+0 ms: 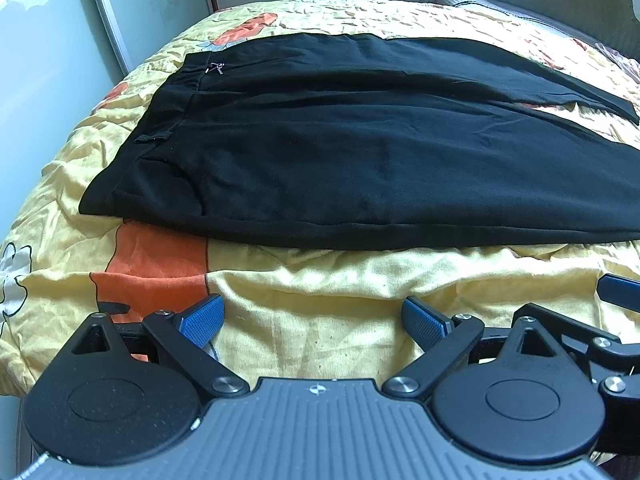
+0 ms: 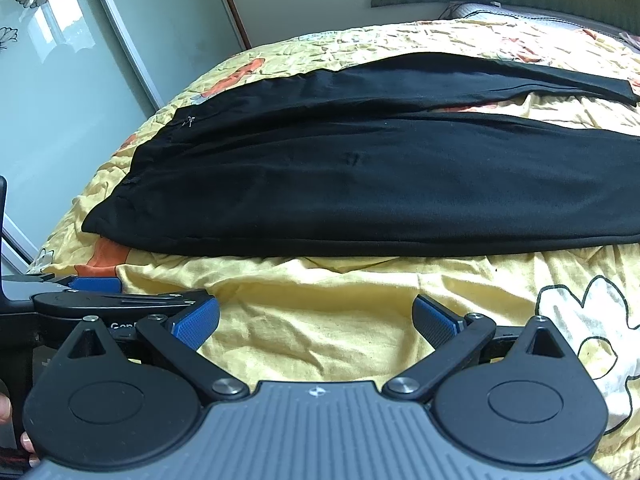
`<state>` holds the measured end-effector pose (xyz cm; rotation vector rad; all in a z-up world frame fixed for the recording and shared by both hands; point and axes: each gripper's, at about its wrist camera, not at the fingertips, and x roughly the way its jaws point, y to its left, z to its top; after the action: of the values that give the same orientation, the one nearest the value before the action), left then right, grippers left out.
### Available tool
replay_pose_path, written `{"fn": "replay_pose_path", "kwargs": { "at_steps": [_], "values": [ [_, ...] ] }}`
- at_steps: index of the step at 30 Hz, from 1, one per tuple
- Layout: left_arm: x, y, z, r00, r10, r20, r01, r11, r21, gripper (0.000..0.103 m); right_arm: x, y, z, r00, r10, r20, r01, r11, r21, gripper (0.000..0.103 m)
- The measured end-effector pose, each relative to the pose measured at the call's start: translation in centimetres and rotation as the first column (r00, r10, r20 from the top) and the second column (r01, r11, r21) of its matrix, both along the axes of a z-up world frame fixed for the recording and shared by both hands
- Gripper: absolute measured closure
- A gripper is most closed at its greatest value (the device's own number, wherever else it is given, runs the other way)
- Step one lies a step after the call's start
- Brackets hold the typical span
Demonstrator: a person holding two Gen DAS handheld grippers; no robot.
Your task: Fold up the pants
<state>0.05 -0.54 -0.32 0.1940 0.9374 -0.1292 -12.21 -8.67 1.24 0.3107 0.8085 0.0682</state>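
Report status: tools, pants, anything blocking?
Left tool open, right tool open, both empty. Black pants flat on bedspread, unfolded. Nothing in the way.

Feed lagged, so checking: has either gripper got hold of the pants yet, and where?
Nothing is held. Left gripper and right gripper are open over the bedspread, short of the black pants.
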Motion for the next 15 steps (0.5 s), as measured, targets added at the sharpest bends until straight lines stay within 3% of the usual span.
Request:
{"fn": "replay_pose_path", "kwargs": {
  "at_steps": [4, 8, 15],
  "values": [
    [0.4, 0.5, 0.6, 1.0, -0.011, 0.01, 0.011, 1.0, -0.024, 0.006, 0.1, -0.4, 0.5, 0.998, 0.019, 0.053, -0.019, 1.0, 0.01, 0.0],
    [1.4, 1.3, 1.8, 0.999, 0.009, 0.049, -0.006, 0.999, -0.051, 0.006, 1.4, -1.2, 2.0, 0.975, 0.132, 0.178, -0.133, 0.991, -0.003, 0.0],
    [4.6, 3.3, 3.4, 0.993, 0.087, 0.08, -0.077, 0.99, -0.118, 0.007, 9.1, -2.2, 4.8, 0.942, 0.266, 0.203, -0.258, 0.964, -0.067, 0.0]
  ]
}}
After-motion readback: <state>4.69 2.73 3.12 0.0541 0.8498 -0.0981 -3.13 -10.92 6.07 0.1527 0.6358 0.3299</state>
